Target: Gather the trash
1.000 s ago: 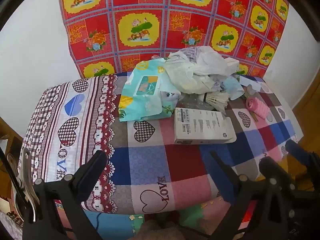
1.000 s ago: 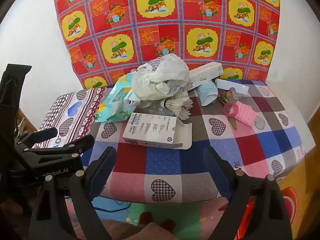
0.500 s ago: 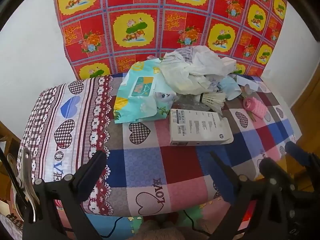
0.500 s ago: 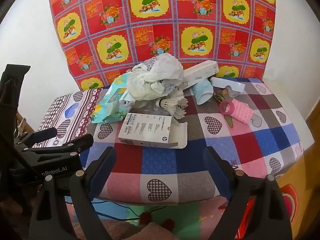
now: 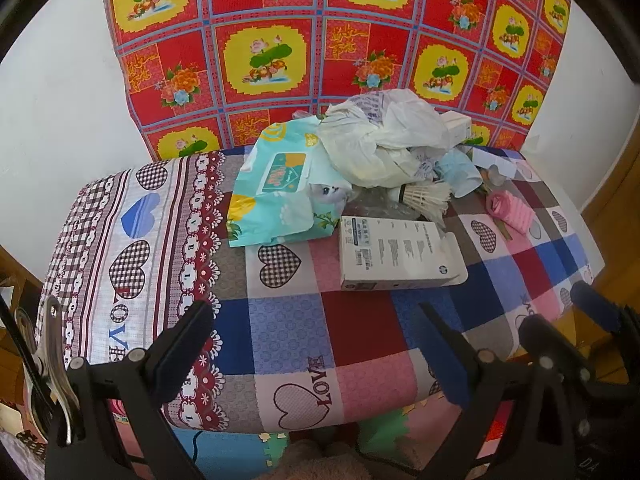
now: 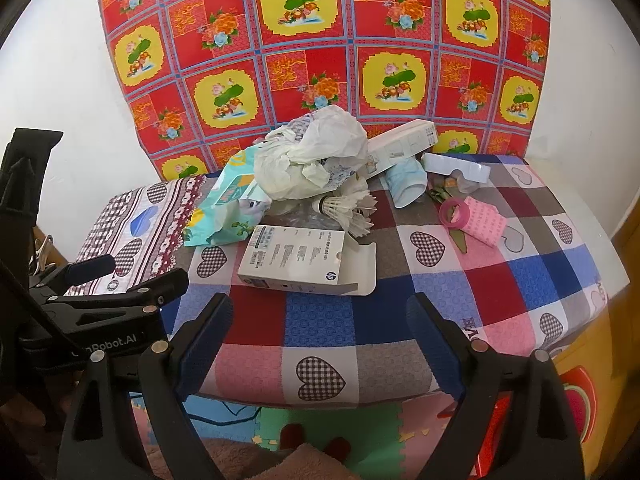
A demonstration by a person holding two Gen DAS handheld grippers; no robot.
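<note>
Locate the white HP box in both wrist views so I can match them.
Left wrist: white HP box lies right of centre, flat on the patchwork cloth, its open flap pointing right.
Right wrist: the box lies left of centre, ahead of the open fingers.
Shared landmark: the shuttlecocks lie just behind the box in both views.

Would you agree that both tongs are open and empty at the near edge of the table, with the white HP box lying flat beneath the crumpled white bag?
Not quite. The white HP box lies flat on the cloth in front of the crumpled white bag, not beneath it; nothing covers it, as the right wrist view shows. The rest holds: the left tongs and the right tongs are open and empty at the near edge of the table.
</note>
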